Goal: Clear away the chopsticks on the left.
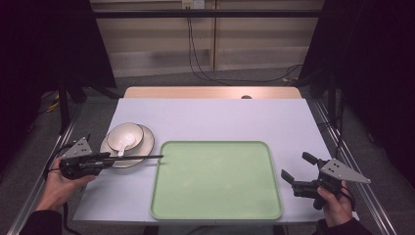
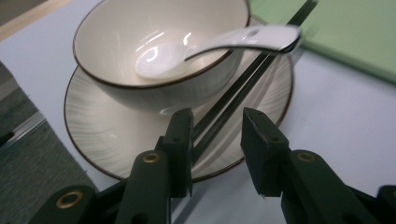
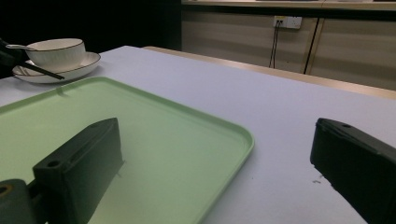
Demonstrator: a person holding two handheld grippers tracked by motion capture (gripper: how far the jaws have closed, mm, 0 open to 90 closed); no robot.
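A white bowl (image 1: 125,135) with a dark rim stands on a matching plate (image 1: 147,144) at the table's left. A white spoon (image 2: 224,39) rests in the bowl, its handle over the rim. Black chopsticks (image 1: 142,157) lie across the plate's near side, their tips reaching the left edge of the green tray (image 1: 215,178). My left gripper (image 2: 217,126) is open, its jaws on either side of the chopsticks' near ends; the sticks run close to the left jaw. My right gripper (image 1: 297,166) is open and holds nothing, just right of the tray and low over the table.
The pale table (image 1: 210,117) has a wooden strip along its far edge. Metal rails run along both sides. Cables hang against the back wall. The tray (image 3: 116,116) has nothing on it, and the bowl (image 3: 56,49) sits beyond its far corner.
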